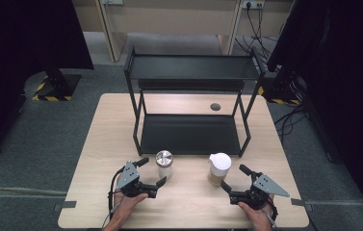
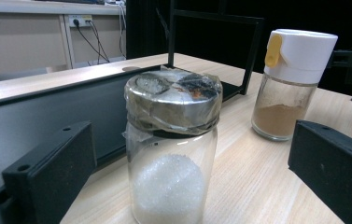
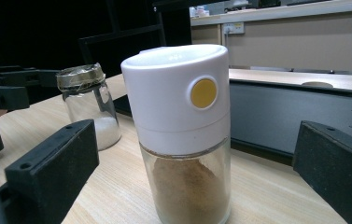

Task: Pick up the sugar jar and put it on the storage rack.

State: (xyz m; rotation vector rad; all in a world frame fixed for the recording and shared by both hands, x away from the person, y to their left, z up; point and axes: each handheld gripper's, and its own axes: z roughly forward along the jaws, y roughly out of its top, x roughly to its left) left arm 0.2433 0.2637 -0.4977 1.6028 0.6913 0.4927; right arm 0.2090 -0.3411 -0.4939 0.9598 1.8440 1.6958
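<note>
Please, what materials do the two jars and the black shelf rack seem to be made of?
Jar of white grains: clear glass, since the contents show through; its cap looks like shiny metal under wrinkled film.
Spice jar: clear body, likely glass, with brown powder inside; smooth matte white lid, probably plastic, with a yellow button.
Shelf rack: thin black frame and flat trays, apparently painted metal.

The left gripper [image 1: 151,172] and the right gripper [image 1: 233,179] are both black, each with a grey three-cornered plate on top that has small holes. The jaws are flat black blocks with a matte, slightly rough face and a round screw hole. A black cable trails from each gripper. The forearms are bare, without sleeves.
</note>
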